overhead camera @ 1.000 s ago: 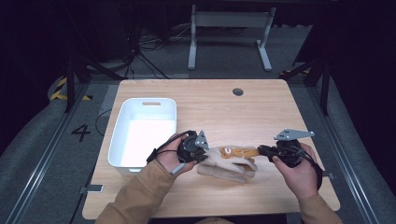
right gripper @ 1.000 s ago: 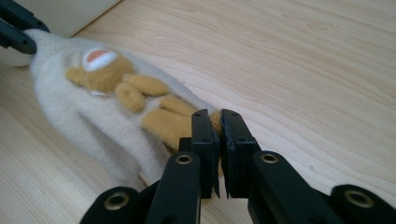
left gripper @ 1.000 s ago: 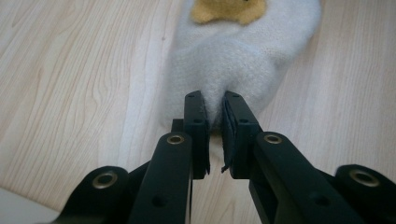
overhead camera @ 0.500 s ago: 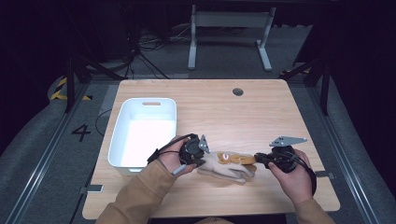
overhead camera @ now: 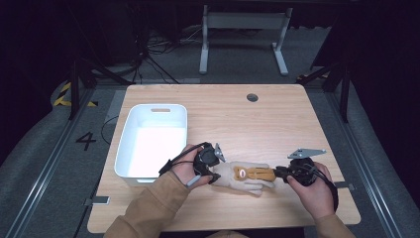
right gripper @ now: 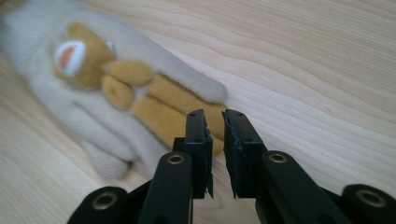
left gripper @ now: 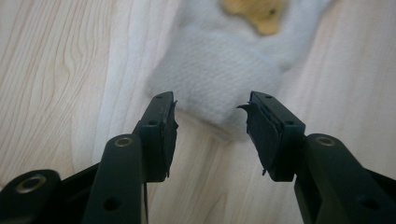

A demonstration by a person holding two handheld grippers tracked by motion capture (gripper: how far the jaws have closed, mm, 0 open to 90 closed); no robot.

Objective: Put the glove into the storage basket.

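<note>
A cream knitted glove [overhead camera: 245,176] with a brown bear on it lies flat on the wooden table [overhead camera: 277,124], cuff to the left and fingers to the right. My left gripper [overhead camera: 215,176] sits at the cuff. Its jaws have just been opening and now stand apart, with the cuff [left gripper: 224,79] just past their tips and not pinched by my left gripper [left gripper: 210,116]. My right gripper [overhead camera: 277,173] is at the brown fingertips [right gripper: 168,109]. Its jaws have just been opening to a narrow gap, and nothing is pressed in my right gripper [right gripper: 215,126].
A white plastic bin [overhead camera: 126,144] stands on the left half of the table, beside my left hand. A small round hole [overhead camera: 252,97] sits near the table's far edge. Bare wood lies beyond the glove and to its right.
The right gripper has sunk toward the table and shifted slightly left. The glove has settled flat. The left gripper's jaws have spread off the cuff, and the right jaws have parted a little.
</note>
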